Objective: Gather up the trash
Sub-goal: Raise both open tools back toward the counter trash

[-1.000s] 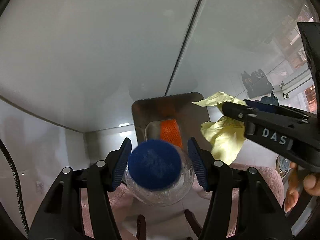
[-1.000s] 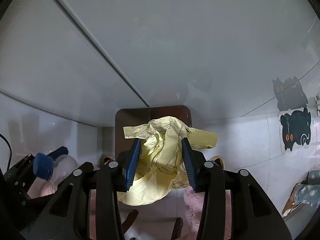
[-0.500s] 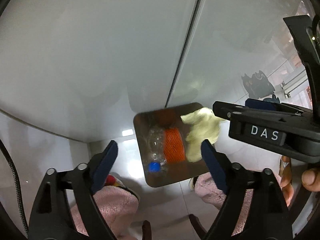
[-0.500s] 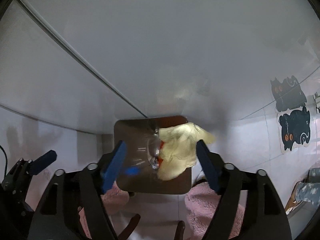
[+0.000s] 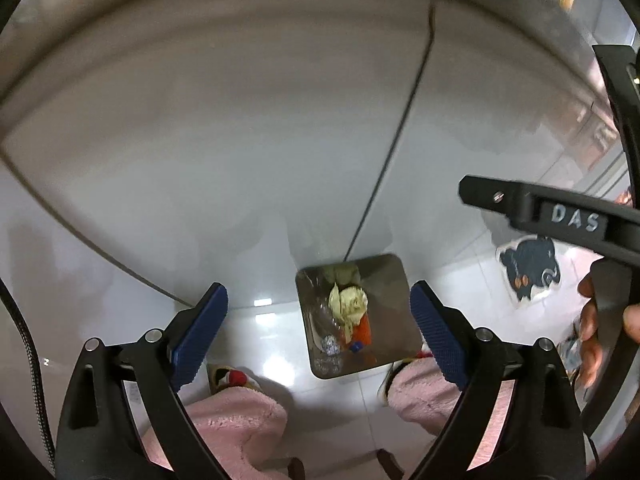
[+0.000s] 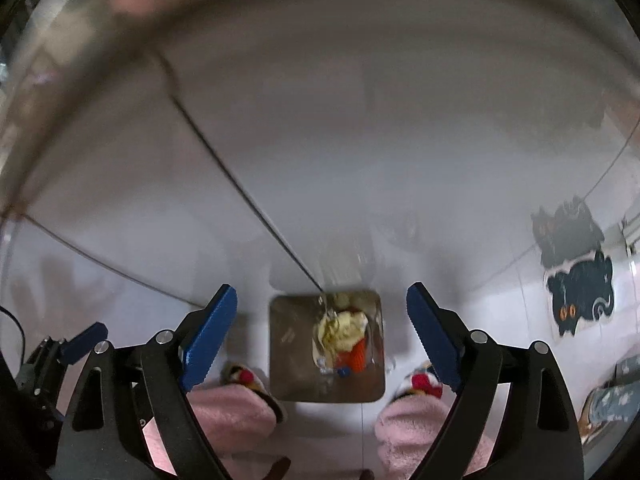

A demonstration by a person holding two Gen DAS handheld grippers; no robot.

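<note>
Left wrist view: left tongs (image 5: 318,326) stand released, their jaws having just been opening, nothing between them. Below and between the pads sits the bin (image 5: 384,280), holding the bottle (image 5: 326,334) and yellow paper (image 5: 348,302). Right tongs (image 6: 322,324) likewise gape empty above it. Drop step looks done; next calls for seeking more trash elsewhere.

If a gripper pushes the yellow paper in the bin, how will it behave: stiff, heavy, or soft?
The yellow paper looks crumpled into a loose wad, so it would probably give and deform. It rests on top of the bottle in the bin, which suggests it is light. Being rumpled, it should not roll far.
</note>
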